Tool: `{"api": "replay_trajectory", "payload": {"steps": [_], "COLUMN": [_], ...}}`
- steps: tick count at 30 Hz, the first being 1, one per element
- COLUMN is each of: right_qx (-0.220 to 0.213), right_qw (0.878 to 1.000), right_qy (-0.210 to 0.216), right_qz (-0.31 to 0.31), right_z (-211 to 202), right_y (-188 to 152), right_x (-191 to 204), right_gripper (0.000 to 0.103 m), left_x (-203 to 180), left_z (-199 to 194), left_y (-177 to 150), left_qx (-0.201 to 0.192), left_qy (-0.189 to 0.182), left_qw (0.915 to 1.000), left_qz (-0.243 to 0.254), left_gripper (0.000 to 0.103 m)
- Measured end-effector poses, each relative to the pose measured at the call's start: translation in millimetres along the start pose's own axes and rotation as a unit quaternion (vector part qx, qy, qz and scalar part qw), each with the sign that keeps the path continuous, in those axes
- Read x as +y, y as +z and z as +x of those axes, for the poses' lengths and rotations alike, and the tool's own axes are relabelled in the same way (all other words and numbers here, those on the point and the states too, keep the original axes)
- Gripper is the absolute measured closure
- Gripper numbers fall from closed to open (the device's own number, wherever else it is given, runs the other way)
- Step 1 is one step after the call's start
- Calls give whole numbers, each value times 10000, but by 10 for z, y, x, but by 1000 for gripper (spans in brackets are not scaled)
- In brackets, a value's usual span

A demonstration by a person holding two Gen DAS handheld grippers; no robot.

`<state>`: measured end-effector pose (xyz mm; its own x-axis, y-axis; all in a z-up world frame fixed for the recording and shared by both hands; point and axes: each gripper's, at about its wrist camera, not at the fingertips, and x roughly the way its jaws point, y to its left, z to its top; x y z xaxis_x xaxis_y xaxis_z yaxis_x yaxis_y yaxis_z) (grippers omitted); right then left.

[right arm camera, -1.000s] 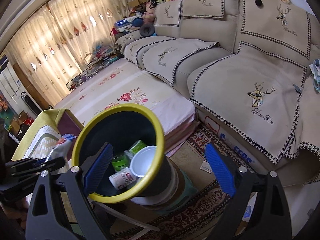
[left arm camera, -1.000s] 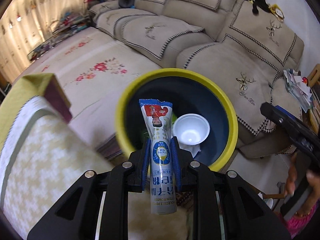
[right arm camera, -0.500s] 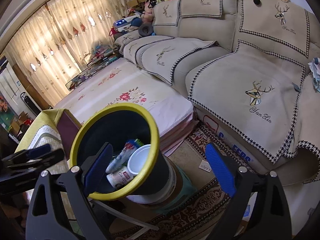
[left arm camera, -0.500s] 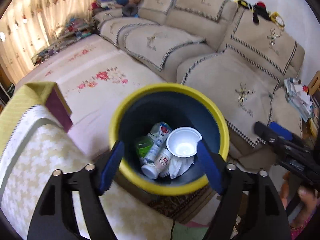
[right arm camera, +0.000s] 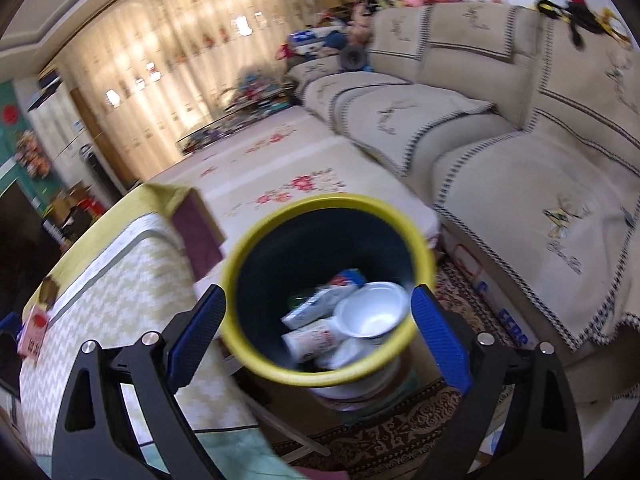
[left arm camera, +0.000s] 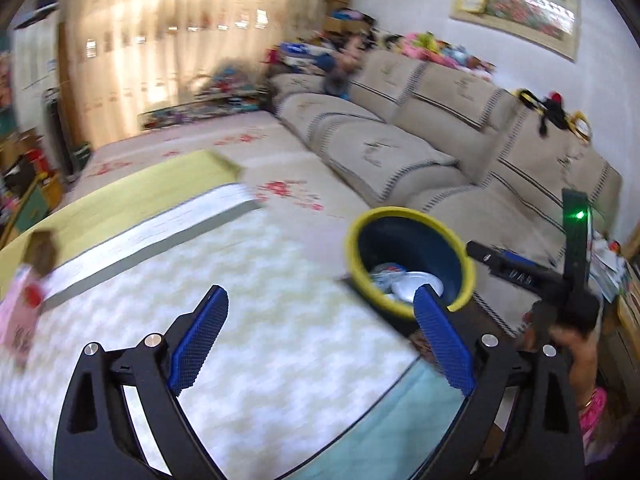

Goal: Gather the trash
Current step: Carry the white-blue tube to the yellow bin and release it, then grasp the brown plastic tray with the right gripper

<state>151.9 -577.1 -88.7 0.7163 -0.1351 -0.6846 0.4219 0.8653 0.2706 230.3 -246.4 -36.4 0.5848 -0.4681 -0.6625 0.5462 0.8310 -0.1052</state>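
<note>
Beside the table [left arm camera: 248,344], a yellow-rimmed bin [right arm camera: 256,236] stands on a patterned rug [right arm camera: 404,432], holding a white bowl [right arm camera: 374,312], a sachet [right arm camera: 316,306] and a cup [right arm camera: 310,340]. Left gripper [left arm camera: 316,336]: jaws just opened wide, nothing between them, over the tablecloth. Right gripper [right arm camera: 316,336]: jaws spread, empty, framing the bin's mouth. A pink packet [left arm camera: 18,320] lies at the table's far left edge. Behind, a beige sofa [right arm camera: 520,168].
</note>
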Motion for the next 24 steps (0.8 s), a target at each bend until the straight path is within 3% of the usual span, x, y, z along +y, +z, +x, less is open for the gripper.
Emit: {"api": "replay_trajectory", "payload": {"steps": [5, 10, 17, 21, 24], "right_qx": [210, 397, 607, 809, 951], "right_qw": [9970, 9846, 9575, 9462, 9377], "right_qy": [481, 994, 1658, 1988, 2197], "right_qz": [-567, -1379, -2282, -2422, -2519], "right_z": [112, 212, 377, 540, 661], "right_y": [1, 31, 113, 156, 155], "right_x": [627, 1455, 2673, 3294, 3774], "right_gripper": [14, 14, 14, 14, 21], "left_x": [738, 1546, 2420, 2768, 2884], "left_z": [-299, -477, -682, -743, -702], "left_y": [-423, -728, -853, -942, -1005], "left_qx": [-119, -285, -632, -735, -777], "left_qy": [547, 1138, 1779, 1960, 1807], "left_qw": [9964, 9850, 9734, 9685, 9681], "left_qz": [-632, -1266, -1301, -1348, -1554], "left_gripper": [10, 10, 10, 10, 10]}}
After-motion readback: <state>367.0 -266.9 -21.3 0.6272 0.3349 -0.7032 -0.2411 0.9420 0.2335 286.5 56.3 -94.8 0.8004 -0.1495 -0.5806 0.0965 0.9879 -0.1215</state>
